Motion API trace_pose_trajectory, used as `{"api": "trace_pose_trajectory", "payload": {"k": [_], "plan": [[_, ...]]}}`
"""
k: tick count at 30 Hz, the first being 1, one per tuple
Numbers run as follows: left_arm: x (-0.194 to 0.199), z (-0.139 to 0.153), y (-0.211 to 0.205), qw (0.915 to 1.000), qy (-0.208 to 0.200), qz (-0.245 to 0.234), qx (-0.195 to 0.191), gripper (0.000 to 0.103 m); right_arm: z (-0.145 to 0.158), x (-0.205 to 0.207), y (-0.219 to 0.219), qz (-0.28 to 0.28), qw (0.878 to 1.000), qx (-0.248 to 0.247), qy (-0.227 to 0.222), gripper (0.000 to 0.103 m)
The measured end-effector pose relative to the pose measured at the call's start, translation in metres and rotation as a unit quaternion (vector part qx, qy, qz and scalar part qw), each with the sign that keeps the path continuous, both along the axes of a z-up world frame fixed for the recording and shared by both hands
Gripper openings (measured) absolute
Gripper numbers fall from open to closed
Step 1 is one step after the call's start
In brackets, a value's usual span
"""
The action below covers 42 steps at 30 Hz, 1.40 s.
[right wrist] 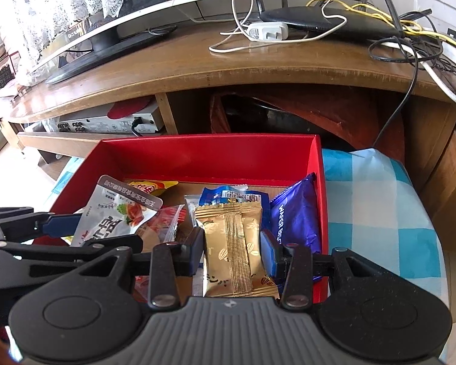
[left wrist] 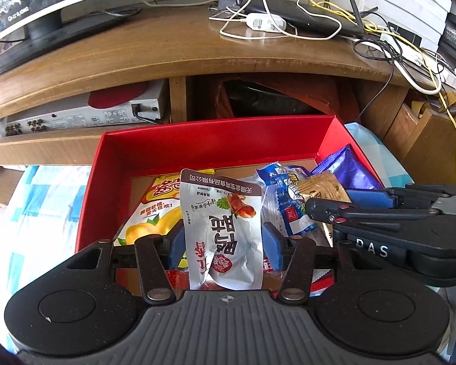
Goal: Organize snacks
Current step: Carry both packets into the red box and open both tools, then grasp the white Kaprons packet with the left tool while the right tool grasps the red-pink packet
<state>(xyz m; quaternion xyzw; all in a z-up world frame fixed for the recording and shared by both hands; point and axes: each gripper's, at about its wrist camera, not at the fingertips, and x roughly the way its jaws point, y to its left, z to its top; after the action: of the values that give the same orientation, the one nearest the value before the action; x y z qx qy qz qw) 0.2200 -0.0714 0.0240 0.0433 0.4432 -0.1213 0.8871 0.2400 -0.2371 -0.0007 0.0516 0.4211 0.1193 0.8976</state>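
Two grippers work over one red box [left wrist: 112, 164]: left gripper [left wrist: 225, 241] grasps a silver packet [left wrist: 225, 228], right gripper [right wrist: 232, 251] a gold one [right wrist: 232, 243]; perhaps four more packets lie inside.

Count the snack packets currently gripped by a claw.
2: a silver packet in the left claw, a gold packet in the right claw, both over the red box.

I'm looking at a home living room: a wooden TV stand [right wrist: 197, 60] carrying a flat television [right wrist: 112, 27], lace curtain [right wrist: 60, 3] behind, a router [right wrist: 328, 21] tangled in cables at its right end, a media player [right wrist: 106, 121] shelved underneath.
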Motion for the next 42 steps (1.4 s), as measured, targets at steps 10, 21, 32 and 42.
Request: {"api": "trace_pose_trajectory", "payload": {"k": [10,21,32,42], "plan": [[0.002,-0.003,0.002,1.0000,-0.001,0.007,0.005,0.070,-0.006,0.003,0.000,0.004,1.000,-0.011,0.006,0.057],[-0.005,0.009,0.003,0.9998,-0.016,0.012,-0.003,0.080,0.014,-0.005,-0.013,-0.011,1.000,-0.007,-0.011,0.062],[-0.040,0.028,-0.006,0.9979,0.000,-0.034,-0.055,0.084,0.041,-0.057,-0.055,-0.038,0.999,-0.034,0.008,0.064],[-0.069,0.016,-0.033,0.9947,0.042,-0.067,-0.066,0.085,-0.003,-0.078,-0.084,-0.083,0.990,0.004,0.118,0.065]]}}
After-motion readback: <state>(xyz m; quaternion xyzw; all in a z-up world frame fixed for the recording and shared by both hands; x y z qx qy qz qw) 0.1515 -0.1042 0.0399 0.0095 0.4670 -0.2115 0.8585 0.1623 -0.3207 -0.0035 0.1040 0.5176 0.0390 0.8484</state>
